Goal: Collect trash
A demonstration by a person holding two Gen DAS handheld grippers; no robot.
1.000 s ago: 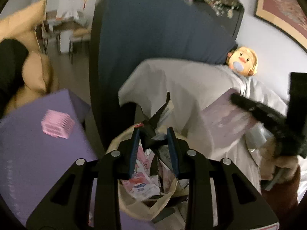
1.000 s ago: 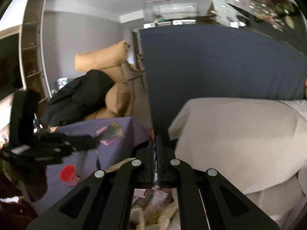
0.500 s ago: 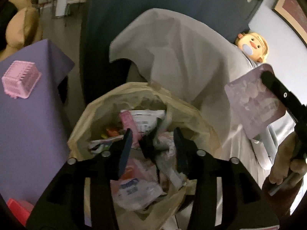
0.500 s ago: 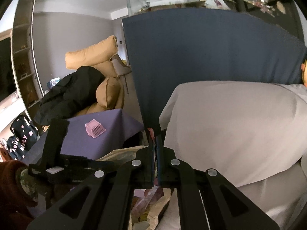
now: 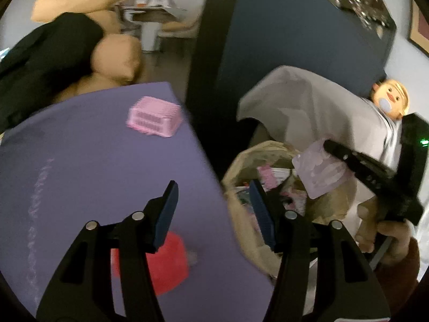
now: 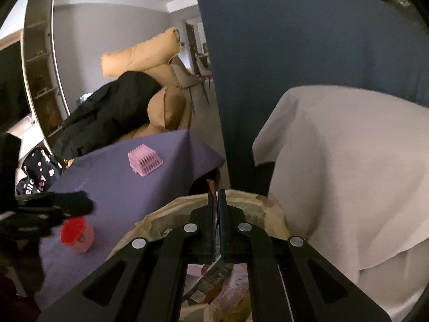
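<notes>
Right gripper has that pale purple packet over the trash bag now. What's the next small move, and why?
Probably open the right gripper and let the pale purple packet drop. It is shut on the packet's edge, and the packet hangs over the open mouth of the trash bag, which already holds wrappers. The left gripper, whose jaws have just been opening, is empty and off to the table side.

— Where do we look from on the left?
— From just behind the left tongs [image 5: 213, 196], tilted down, close over the purple counter [image 5: 88, 161] beside the trash bag [image 5: 241, 228].
— And on the right?
— Behind the right tongs [image 6: 217, 201], right above that bag [image 6: 166, 217]. Both views share the bag, counter and pink basket [image 6: 145, 159].
</notes>
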